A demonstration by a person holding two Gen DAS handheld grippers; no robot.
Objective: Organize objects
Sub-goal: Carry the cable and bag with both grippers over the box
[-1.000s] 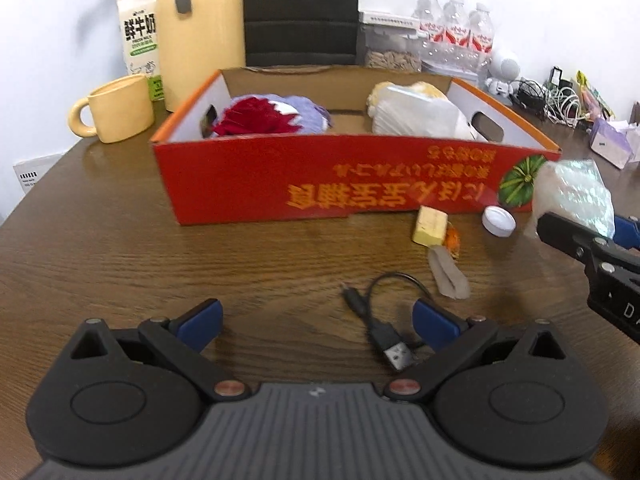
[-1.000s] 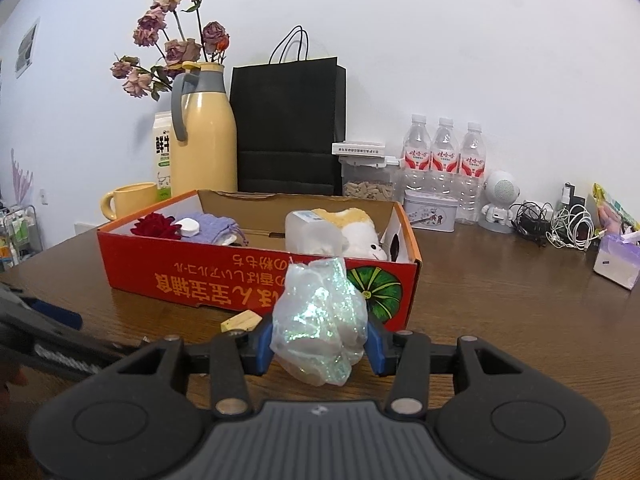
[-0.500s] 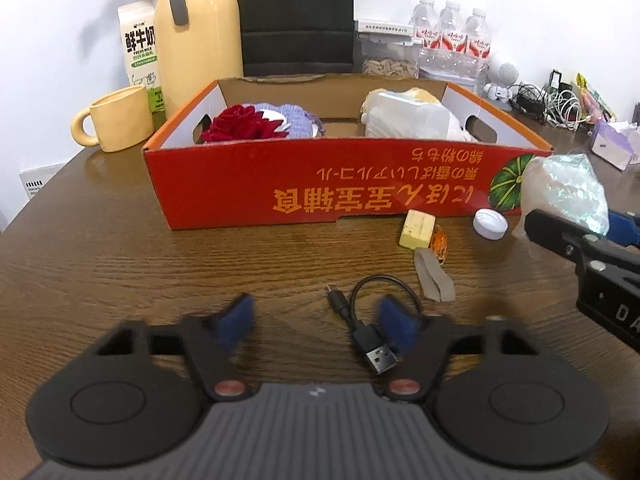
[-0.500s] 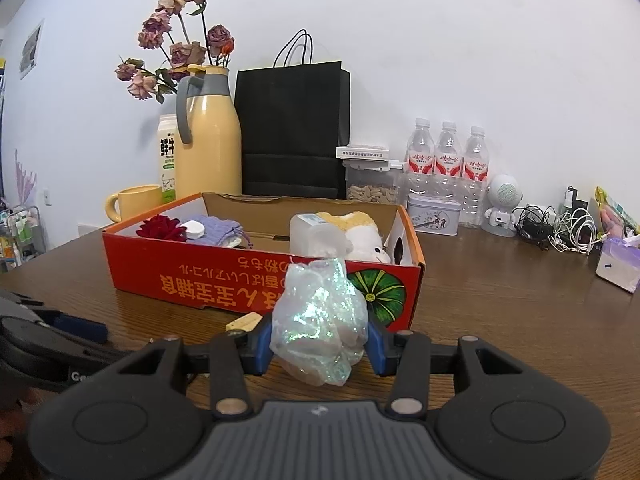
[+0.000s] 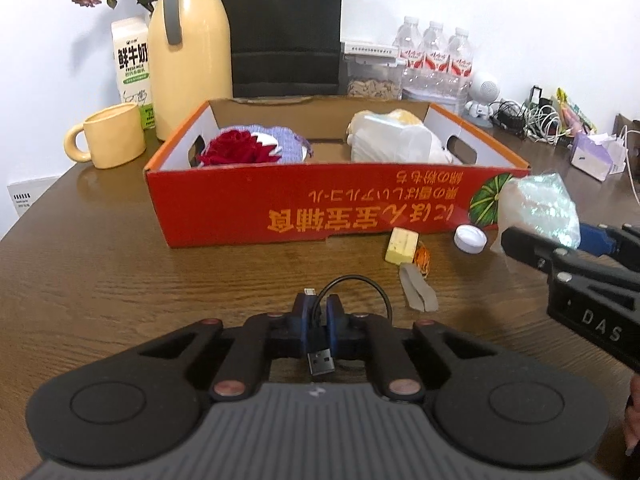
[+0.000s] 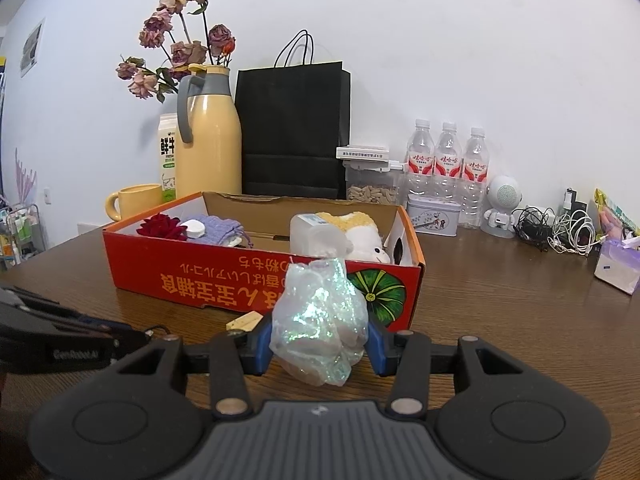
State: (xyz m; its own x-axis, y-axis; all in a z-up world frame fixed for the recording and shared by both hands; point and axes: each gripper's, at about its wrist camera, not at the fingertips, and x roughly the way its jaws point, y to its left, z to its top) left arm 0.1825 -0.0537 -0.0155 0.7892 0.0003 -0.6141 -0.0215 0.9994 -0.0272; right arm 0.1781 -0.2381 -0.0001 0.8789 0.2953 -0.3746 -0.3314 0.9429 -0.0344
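black USB cable [image 5: 320, 344] | pinched | iridescent bag [image 6: 318, 328] | held upright

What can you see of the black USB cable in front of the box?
The black USB cable is short and thin, of rubbery-looking plastic. The left gripper is shut on it just behind its USB-A plug, whose metal end points toward the camera. Beyond the blue pads it arcs in a loop over the wooden table and curls back to a small plug beside the fingers. Nothing else touches it.
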